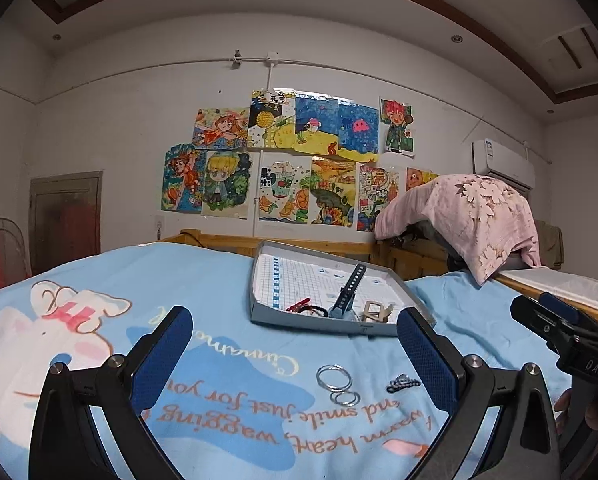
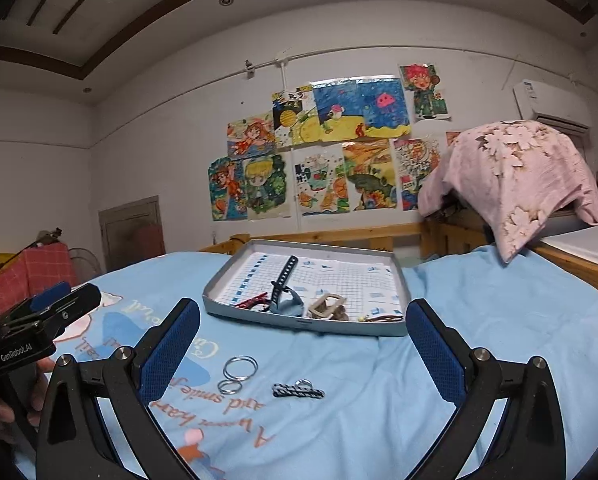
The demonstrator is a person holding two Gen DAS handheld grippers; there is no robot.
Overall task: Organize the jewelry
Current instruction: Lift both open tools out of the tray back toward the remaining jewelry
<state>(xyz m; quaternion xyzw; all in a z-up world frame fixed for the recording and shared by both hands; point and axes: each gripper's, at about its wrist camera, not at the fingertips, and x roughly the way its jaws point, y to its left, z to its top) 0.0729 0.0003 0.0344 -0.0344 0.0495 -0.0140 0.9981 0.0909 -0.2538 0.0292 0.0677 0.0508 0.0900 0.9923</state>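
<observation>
Jewelry lies in a shallow grey tray (image 2: 223, 307) on the bed (image 2: 499, 320): one dark watch strap (image 2: 283, 276), one red clip (image 2: 251, 301), perhaps one beige clasp (image 2: 327, 307). Three metal rings (image 2: 239, 372) rest outside. Both grippers' fingers (image 2: 167, 344) spread wide, empty.

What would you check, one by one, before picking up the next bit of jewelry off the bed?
1. Left gripper open with nothing between its fingers: ok.
2. Right gripper open with nothing between its fingers: ok.
3. Metal rings in plain sight on the blue blanket, outside the tray: ok.
4. Black-and-white chain piece lies apart from the rings: ok.
5. Grey tray has bare floor left for more pieces: ok.
6. Whether the rings are linked together: cannot tell.
</observation>
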